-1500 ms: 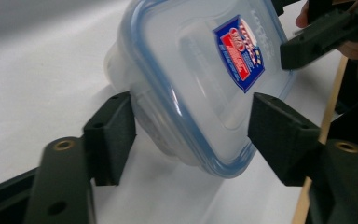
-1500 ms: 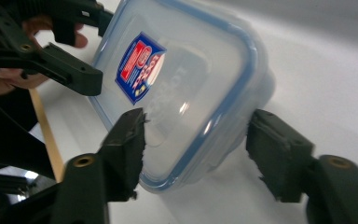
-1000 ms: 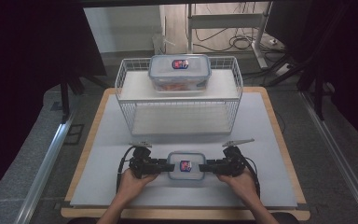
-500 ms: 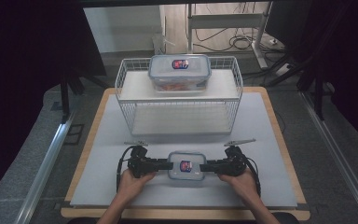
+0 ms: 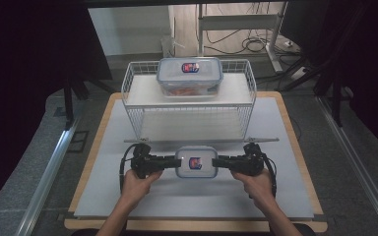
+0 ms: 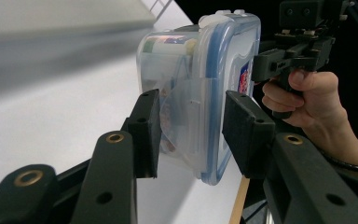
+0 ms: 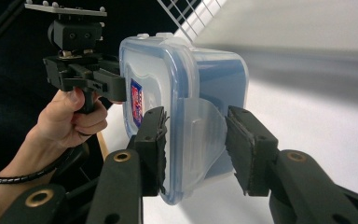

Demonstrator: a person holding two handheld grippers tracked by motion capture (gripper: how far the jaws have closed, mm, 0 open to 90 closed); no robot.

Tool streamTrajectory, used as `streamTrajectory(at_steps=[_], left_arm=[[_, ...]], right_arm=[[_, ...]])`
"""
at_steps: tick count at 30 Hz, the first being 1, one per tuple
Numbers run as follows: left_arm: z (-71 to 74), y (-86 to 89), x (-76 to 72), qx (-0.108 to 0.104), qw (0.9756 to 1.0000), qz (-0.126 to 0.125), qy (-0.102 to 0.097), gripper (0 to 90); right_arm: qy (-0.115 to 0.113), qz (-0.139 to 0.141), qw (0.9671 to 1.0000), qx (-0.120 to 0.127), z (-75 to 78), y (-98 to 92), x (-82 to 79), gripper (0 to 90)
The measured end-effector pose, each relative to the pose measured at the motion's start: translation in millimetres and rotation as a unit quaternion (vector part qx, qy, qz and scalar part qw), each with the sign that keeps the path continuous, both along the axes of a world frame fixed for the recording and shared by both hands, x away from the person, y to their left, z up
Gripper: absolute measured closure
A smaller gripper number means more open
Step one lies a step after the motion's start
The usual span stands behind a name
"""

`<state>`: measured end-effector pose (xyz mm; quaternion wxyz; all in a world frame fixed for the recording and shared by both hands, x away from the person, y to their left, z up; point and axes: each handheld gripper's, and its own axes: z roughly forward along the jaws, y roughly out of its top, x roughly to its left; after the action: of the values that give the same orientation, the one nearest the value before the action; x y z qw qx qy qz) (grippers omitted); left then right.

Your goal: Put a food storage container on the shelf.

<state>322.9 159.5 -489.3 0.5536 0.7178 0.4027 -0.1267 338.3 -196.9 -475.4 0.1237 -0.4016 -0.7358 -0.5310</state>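
A small clear food container (image 5: 196, 162) with a blue-rimmed lid and a red-and-blue sticker hangs just above the white table top (image 5: 128, 196), held from both ends. My left gripper (image 5: 174, 161) grips its left end, and in the left gripper view the pads (image 6: 145, 133) press the base and lid around a clear latch flap (image 6: 186, 121). My right gripper (image 5: 215, 162) grips the other end, its pads (image 7: 151, 149) on either side of the flap (image 7: 205, 135). Both grippers' jaws have just been closing on the container.
A white wire rack (image 5: 187, 123) stands behind the grippers. On its top shelf sits a larger clear container (image 5: 189, 76) with the same sticker. The table's wooden edge (image 5: 93, 147) frames the white surface. Dark curtains and cables lie beyond.
Both grippers and the small container between them have risen a little off the table and sit slightly closer to the rack in the picture.
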Motion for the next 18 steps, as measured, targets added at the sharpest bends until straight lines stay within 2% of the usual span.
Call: streamTrajectory(at_steps=[5,8,11,18], left_arm=[[22.8,1.2,6.1,0.004,0.9998,0.006,-0.017,57.8],[41.8,1.8,9.0,0.009,0.9993,0.011,-0.034,57.6],[62.4,3.9,12.7,0.014,0.9986,0.013,-0.05,57.6],[98.3,10.2,22.2,0.015,0.9971,0.015,-0.073,57.6]], right_arm=[[-0.013,0.0,0.9999,0.005,18.1,2.1,6.3,58.7],[-0.031,-0.001,0.9995,-0.001,34.6,4.5,9.6,58.2],[-0.044,0.001,0.999,0.005,51.2,6.3,14.5,58.3],[-0.067,0.005,0.9977,0.008,88.9,12.4,25.9,58.3]])
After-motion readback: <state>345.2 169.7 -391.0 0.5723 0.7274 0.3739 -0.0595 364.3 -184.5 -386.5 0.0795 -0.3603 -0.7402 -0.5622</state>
